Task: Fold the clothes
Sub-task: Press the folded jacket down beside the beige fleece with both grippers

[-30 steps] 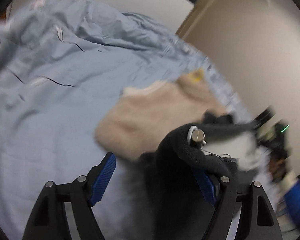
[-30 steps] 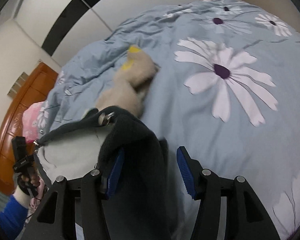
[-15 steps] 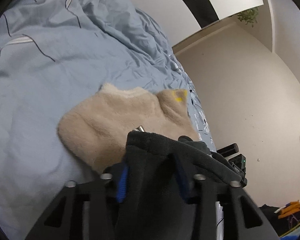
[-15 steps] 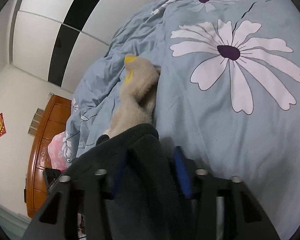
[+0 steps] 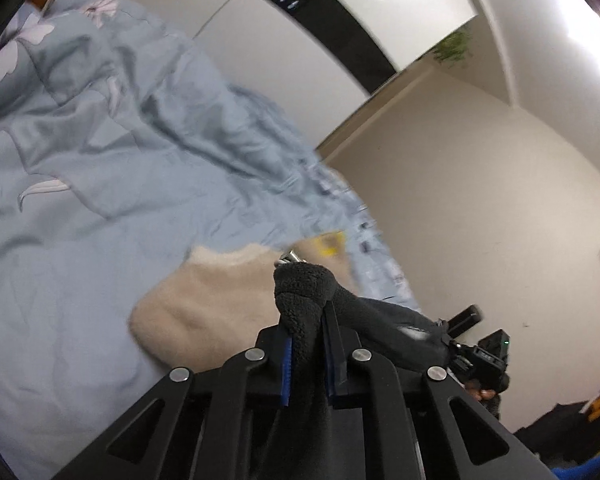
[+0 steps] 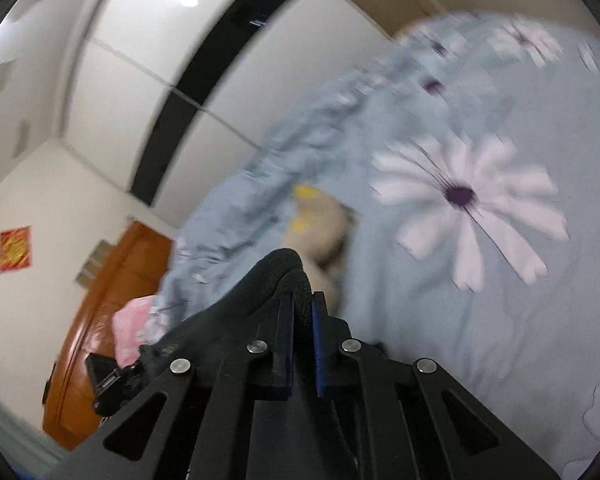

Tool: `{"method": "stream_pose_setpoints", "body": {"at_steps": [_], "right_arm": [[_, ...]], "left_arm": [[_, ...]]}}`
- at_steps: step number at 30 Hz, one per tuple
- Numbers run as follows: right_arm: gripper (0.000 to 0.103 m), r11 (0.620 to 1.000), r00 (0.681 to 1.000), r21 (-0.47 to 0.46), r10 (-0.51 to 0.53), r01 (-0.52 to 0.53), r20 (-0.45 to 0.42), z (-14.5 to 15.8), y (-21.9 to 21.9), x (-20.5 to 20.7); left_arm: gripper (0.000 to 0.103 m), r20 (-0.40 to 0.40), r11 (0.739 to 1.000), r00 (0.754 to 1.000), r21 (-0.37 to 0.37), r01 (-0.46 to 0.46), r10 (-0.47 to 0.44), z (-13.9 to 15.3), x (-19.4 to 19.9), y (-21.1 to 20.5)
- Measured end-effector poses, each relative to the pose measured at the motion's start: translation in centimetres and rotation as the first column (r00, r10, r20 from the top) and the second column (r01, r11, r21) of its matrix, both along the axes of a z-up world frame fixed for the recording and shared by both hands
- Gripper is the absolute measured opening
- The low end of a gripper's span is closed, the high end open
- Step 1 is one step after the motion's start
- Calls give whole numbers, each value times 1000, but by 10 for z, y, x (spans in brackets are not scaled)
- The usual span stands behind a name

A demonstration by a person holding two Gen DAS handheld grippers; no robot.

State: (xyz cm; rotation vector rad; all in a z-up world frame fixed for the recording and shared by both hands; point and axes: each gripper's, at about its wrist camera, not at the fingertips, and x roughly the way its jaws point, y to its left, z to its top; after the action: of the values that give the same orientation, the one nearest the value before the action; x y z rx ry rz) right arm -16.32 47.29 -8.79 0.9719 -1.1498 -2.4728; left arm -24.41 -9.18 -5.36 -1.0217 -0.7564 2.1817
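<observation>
You hold a dark fleece garment aloft above the blue floral duvet, each corner pinched: your left gripper and right gripper are both clamped tight on its fabric. A folded-looking beige fleece lies on the duvet just beyond. You appear mid-lift, spreading the piece; next, lay it flat on the duvet beside the beige one.

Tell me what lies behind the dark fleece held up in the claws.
Behind the dark fleece a beige sweater lies on the blue floral duvet. The fleece hides the sweater's near edge, and the bed below it.
</observation>
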Motion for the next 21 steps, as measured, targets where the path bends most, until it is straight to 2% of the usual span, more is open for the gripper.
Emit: {"method": "stream_pose_setpoints", "body": {"at_steps": [3,7,12,16,20,21], "right_arm": [[7,999,995,-21,-34,36,93,-33,0,-6],[7,997,992,-39,-56,61,115,-45,3,-9],[7,998,984,-14,-53,56,170,-54,-3,-18],[8,998,976,23,-54,51,210,-55,-10,-23],[12,999,977,35,-44,38,210,-38,-10,-18],[17,998,978,43,-49,41,205,-32,-9,-13]], "left_arm": [[12,60,1000,998,-2,-12,12,-21,-9,-2],[13,135,1000,991,4,-27,26,-49,-21,-5],[14,179,1000,984,-1,-18,18,-62,-23,-3],[17,199,1000,980,-19,0,4,-58,-22,4],[28,192,997,981,-76,29,-14,-35,-16,10],[40,180,996,984,-87,30,-13,-27,-11,10]]}}
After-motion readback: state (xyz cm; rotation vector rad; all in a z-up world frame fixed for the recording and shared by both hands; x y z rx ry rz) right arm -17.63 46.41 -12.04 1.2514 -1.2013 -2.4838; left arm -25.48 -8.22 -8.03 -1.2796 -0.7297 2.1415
